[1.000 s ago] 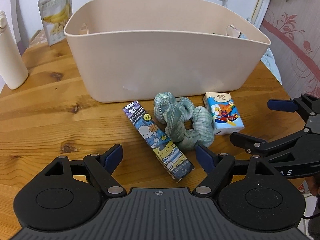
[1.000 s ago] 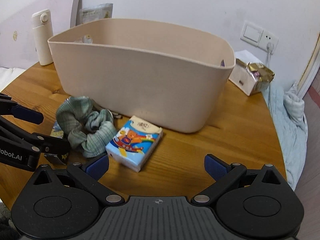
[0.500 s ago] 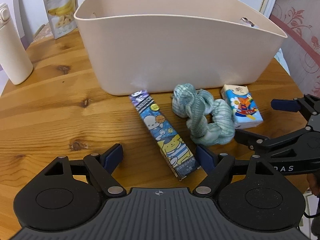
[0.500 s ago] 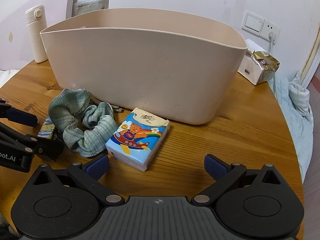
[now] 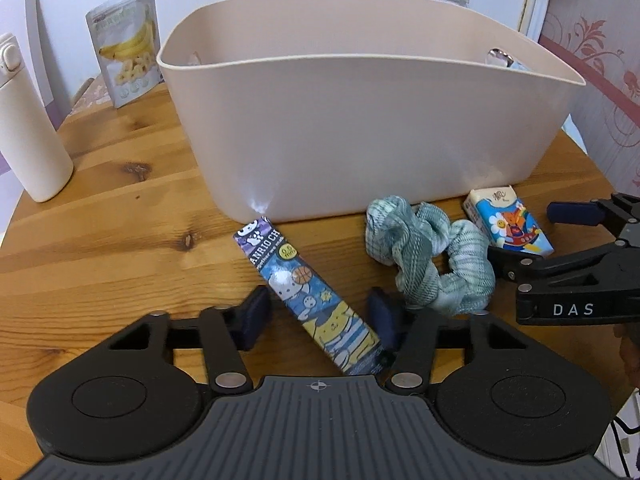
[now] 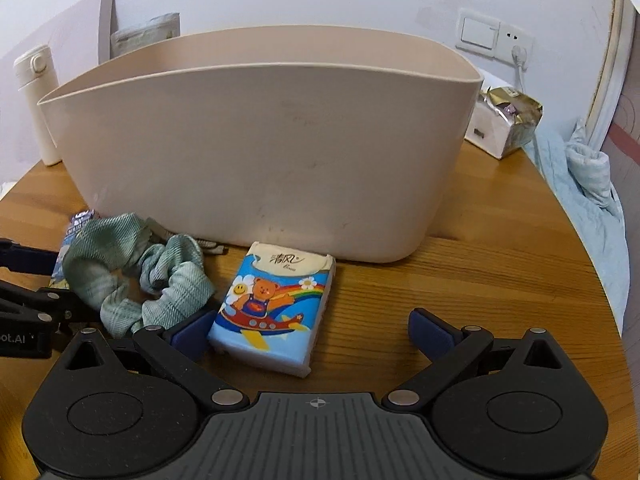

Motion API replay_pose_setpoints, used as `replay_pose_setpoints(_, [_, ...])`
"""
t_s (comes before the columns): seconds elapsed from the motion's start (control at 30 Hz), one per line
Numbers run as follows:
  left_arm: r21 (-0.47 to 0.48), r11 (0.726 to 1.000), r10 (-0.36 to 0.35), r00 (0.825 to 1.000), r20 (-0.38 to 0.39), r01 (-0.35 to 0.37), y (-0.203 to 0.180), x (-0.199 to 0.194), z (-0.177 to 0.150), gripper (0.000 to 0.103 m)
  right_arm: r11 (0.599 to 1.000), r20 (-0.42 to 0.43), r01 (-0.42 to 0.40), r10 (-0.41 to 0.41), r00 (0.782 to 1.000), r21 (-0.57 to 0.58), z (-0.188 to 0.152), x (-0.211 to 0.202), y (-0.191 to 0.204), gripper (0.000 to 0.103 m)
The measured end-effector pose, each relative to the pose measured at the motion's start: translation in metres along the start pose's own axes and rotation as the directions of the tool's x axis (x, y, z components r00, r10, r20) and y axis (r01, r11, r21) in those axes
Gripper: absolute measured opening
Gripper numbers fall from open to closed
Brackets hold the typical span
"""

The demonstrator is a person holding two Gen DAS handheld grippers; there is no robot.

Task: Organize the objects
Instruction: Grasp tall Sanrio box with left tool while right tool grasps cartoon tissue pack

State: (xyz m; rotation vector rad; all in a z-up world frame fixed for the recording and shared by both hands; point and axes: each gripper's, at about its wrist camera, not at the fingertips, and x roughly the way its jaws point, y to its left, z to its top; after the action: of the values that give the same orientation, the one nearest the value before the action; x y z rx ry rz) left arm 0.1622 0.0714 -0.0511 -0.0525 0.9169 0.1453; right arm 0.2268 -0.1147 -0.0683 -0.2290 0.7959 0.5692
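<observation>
The long, flat cartoon-printed carton [image 5: 308,296] is lying on the wooden desk [image 5: 100,240] slantwise between the left gripper [image 5: 316,312]'s jaws, which have just been closing around its near end, pads not yet pressing. The right gripper [image 6: 308,330] is waiting with jaws apart over the rainbow-printed tissue packet [image 6: 272,308].

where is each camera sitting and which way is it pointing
Left wrist: sits on the left gripper, angled down at the cartoon box between its fingers, which have just been closing; the right gripper shows at the right edge.
Right wrist: sits on the right gripper, angled down at the tissue pack between its open fingers; the left gripper shows at the left edge.
Shared: the beige tub, green scrunchie, tissue pack and wooden table.
</observation>
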Motion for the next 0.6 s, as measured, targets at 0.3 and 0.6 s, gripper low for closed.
replay_pose_setpoints(0.3, [-0.006, 1.0, -0.004, 1.0, 0.017, 0.004, 0.003, 0.0, 0.001, 0.025, 0.999, 0.018, -0.02, 0.021, 1.0, -0.026, -0.002, -0.006, 0.006, 0.069])
replay_pose_setpoints(0.6, [-0.005, 1.0, 0.003, 0.999, 0.044, -0.002, 0.001, -0.011, -0.004, 0.024, 0.998, 0.016, -0.051, 0.051, 0.999, -0.039, -0.006, -0.017, 0.001, 0.044])
